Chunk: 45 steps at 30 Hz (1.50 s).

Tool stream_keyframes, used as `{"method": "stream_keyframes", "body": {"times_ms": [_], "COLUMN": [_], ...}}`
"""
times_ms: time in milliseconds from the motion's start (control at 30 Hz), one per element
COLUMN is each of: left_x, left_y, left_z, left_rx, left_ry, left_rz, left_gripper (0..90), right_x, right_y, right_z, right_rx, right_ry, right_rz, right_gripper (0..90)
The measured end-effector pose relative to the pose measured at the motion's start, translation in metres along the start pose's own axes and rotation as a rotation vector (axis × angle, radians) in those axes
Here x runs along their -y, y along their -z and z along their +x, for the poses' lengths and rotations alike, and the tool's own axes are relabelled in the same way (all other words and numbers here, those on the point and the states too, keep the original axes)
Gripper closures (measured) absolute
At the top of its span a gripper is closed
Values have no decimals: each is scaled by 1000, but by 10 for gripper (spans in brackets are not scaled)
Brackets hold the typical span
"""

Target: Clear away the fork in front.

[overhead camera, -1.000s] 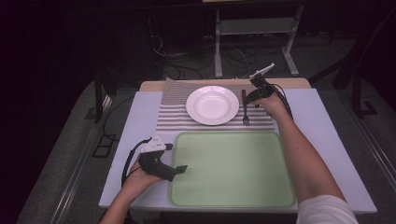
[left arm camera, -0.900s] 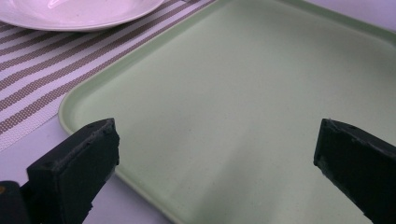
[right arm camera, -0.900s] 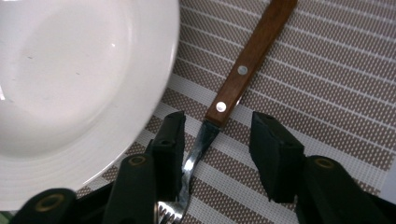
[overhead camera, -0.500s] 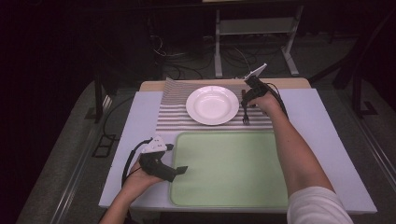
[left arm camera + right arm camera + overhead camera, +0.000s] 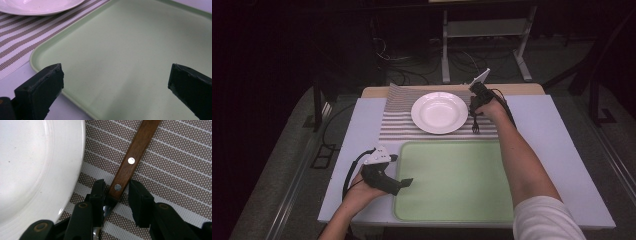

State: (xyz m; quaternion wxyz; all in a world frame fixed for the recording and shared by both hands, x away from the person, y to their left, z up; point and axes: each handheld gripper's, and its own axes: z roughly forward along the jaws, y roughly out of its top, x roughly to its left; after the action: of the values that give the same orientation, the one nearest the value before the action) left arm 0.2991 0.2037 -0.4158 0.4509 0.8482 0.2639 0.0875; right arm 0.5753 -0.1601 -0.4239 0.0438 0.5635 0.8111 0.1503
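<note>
A fork (image 5: 475, 124) with a brown wooden handle (image 5: 132, 157) lies on the striped placemat (image 5: 397, 120), just right of the white plate (image 5: 439, 112). My right gripper (image 5: 475, 111) points down over it. In the right gripper view the right gripper (image 5: 116, 187) straddles the handle's lower end by a rivet. Its jaws have just been closing. The left jaw touches the wood and a thin gap stays at the right jaw. My left gripper (image 5: 406, 183) rests at the left edge of the green tray (image 5: 457, 180), and its jaws (image 5: 116, 77) stand wide open with nothing between them.
The plate's rim (image 5: 75, 165) lies close to the left of the fork. The tray (image 5: 125, 50) is bare. White table surface (image 5: 552, 135) stretches to the right of the placemat. Beyond the table's far edge there are dark floor, cables and a metal stand (image 5: 482, 30).
The right hand has shifted a little left and down onto the fork, and its jaws have narrowed around the handle. The left hand has stayed where it was.
</note>
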Motion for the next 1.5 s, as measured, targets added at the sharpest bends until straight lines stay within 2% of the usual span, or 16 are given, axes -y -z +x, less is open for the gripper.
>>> {"method": "stream_keyframes", "body": {"times_ms": [200,633,700,767,900,967,1000,1033,1067,1133,1200,1367,1400,1433,1467,1500], "left_x": [0,0,0,0,0,0,0,0,0,0,0,1,1,1,1,1], "left_y": [0,0,0,0,0,0,-1,-1,-1,-1,-1,-1,-1,-1,-1,-1], "left_z": [0,0,1,1,1,1,2,2,1,1,1,2,2,2,2,2], "left_rx": [2,2,1,1,-1,-1,-2,-2,-2,-2,-2,-4,-5,-5,-6,-6], "left_ry": [2,1,1,1,1,0,0,0,0,-1,-2,-5,-5,-5,-3,-3], "left_rz": [-1,-3,-1,0,-2,-2,-1,-1,-1,-1,-2,1,2,2,3,3], "left_gripper": [0,0,0,0,0,0,0,0,0,0,0,0,0,0,0,0], "right_x": [0,4,8,9,18,20,24,24,29,31,39,52,59,59,70,70], "right_y": [0,1,5,8,27,31,39,39,49,53,66,82,89,89,95,95], "right_z": [-2,-3,-8,-10,-22,-24,-26,-26,-28,-29,-30,-31,-31,-31,-29,-29], "right_rx": [24,20,-7,-14,-58,-69,-70,-70,-81,-83,-92,-133,-155,-155,-187,-187], "right_ry": [0,26,20,19,5,2,8,8,15,21,35,56,69,69,84,84], "right_rz": [-2,-25,-42,-50,-112,-123,-144,-144,-168,-177,-211,-263,-287,-287,-325,-325], "right_gripper": [755,771,772,772,775,776,776,776,776,776,776,775,776,776,775,775]}}
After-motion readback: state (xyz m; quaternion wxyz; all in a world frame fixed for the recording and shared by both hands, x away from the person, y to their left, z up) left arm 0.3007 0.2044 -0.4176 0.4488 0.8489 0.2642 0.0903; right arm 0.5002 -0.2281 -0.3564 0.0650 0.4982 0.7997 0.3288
